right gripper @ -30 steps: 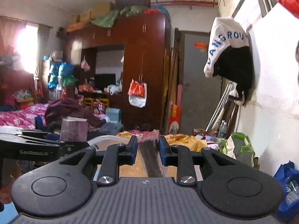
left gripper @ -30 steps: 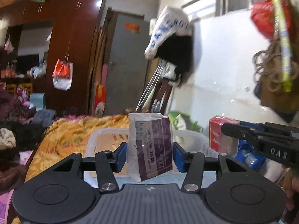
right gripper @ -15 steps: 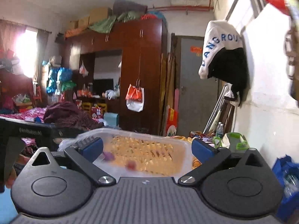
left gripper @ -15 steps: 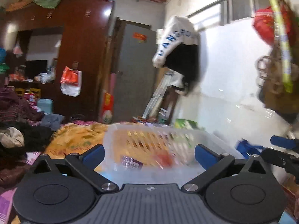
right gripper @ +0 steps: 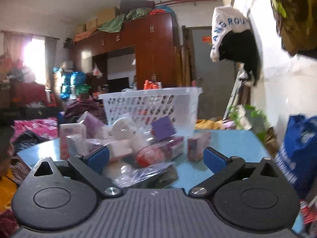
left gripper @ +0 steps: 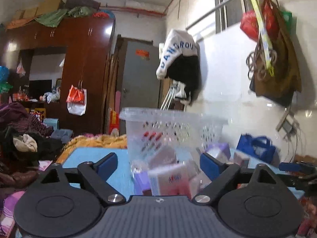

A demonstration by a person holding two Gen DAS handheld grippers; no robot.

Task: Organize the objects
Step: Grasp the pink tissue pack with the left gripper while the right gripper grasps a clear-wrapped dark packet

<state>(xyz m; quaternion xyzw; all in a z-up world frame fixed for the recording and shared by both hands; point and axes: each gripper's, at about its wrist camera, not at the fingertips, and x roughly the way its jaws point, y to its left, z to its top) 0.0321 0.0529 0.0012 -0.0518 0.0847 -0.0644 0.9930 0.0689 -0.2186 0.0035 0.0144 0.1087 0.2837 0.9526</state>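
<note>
A white perforated plastic basket (left gripper: 174,127) stands on the blue table (left gripper: 95,154); it also shows in the right wrist view (right gripper: 150,105). My left gripper (left gripper: 158,165) is open and empty, low over a pink and white tissue pack (left gripper: 170,178) in front of the basket. My right gripper (right gripper: 156,157) is open and empty over a pile of packets: a red round item (right gripper: 150,155), a purple box (right gripper: 163,128), a pink carton (right gripper: 196,145) and clear plastic bags (right gripper: 142,173). The near items are blurred.
A blue bag (right gripper: 299,148) sits at the table's right edge. The other gripper (left gripper: 297,170) shows at the right of the left wrist view. A wall runs along the right; bedding and clothes (left gripper: 23,138) lie to the left.
Both grippers let go of what they held over the basket, opened wide, then dropped down and back to table level in front of the basket.
</note>
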